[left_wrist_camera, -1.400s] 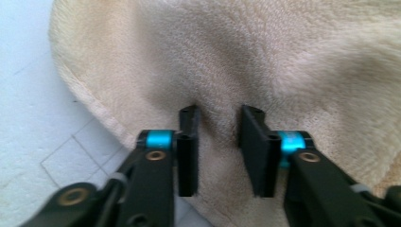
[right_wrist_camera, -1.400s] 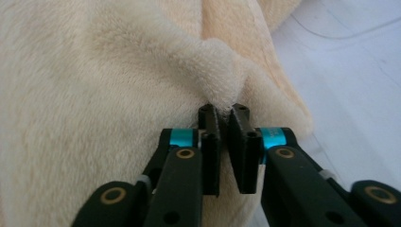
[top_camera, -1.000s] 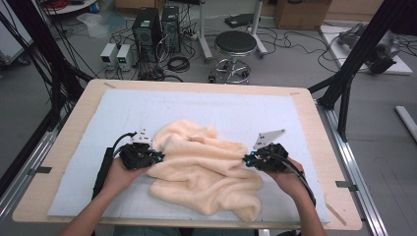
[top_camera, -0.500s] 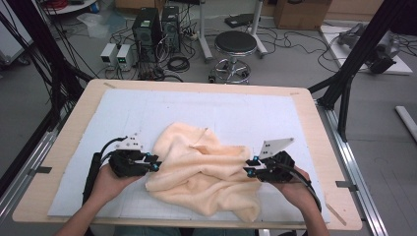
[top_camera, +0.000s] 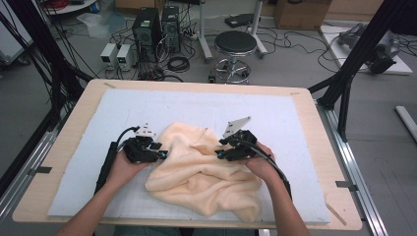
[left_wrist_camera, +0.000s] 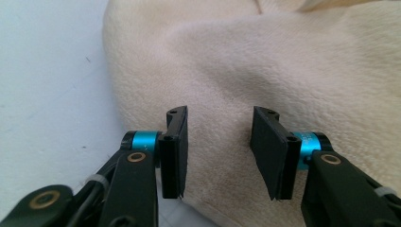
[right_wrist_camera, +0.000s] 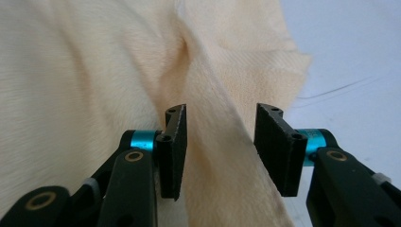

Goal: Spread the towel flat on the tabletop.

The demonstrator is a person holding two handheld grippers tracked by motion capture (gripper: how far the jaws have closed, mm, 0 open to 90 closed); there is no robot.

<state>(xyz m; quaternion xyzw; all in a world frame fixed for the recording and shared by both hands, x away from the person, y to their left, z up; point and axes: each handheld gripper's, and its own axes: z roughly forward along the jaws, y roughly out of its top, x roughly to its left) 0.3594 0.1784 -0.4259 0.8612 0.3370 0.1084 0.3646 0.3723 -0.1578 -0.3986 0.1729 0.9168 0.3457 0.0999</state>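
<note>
A cream-coloured fleecy towel lies crumpled on the pale blue mat, near the mat's front edge and about midway across it. It is bunched into soft folds, with a raised ridge running across its top and one corner trailing toward the mat's front right. Its nap looks thick and plush up close.
</note>
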